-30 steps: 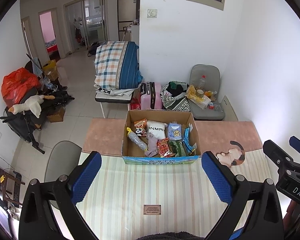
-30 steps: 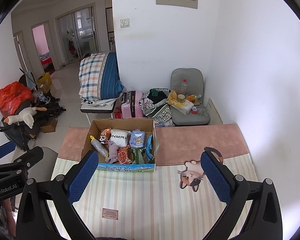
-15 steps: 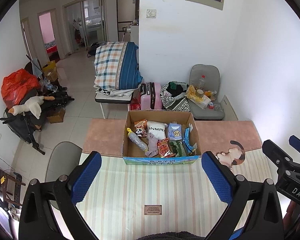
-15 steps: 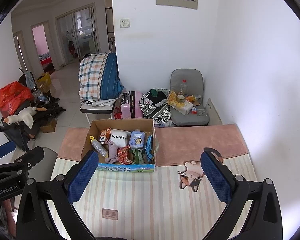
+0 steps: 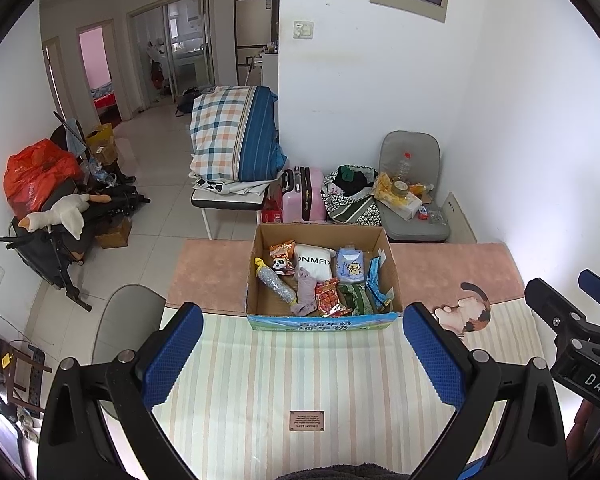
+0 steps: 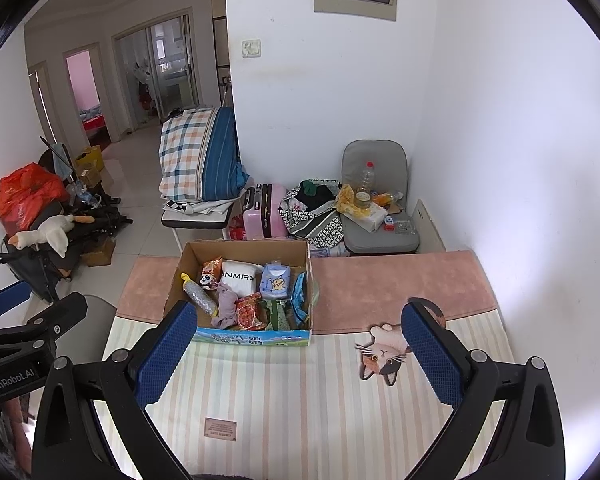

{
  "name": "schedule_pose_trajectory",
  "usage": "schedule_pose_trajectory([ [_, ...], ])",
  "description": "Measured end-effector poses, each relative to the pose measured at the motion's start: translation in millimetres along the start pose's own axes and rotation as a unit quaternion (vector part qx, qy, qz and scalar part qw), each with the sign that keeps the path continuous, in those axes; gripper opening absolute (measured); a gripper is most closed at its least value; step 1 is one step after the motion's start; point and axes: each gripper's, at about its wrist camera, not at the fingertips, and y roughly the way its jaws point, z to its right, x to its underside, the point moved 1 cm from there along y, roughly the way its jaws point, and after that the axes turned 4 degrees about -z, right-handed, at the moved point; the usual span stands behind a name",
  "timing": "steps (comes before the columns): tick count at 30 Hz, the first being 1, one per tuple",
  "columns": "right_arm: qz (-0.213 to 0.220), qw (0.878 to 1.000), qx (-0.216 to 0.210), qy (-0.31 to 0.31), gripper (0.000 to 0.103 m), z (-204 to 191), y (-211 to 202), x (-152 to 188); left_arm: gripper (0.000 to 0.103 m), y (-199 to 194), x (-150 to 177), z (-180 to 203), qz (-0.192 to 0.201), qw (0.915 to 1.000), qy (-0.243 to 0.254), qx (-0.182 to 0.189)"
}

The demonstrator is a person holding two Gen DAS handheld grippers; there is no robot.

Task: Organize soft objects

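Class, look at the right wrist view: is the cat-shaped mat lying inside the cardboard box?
No. The cat-shaped mat lies flat on the striped tablecloth, to the right of the cardboard box and apart from it.

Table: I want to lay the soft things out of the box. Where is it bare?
The striped cloth in front of the box is bare but for a small label. The pink strips left and right of the box are bare. The cat mat takes the right. The box is packed.

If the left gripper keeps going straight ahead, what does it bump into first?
Probably the open cardboard box of soft packets: it sits centred ahead of the open left gripper, past bare striped tablecloth. Depth is hard to judge.
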Motion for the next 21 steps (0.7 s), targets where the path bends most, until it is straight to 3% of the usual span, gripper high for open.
schedule_pose_trajectory([
  [21, 0.002, 1.0, -0.002, 0.004, 0.103, 4.2, -6.4, -4.8, 0.103, -1.7, -2.7, -0.9, -0.001, 1.0, 0.005, 0.005],
])
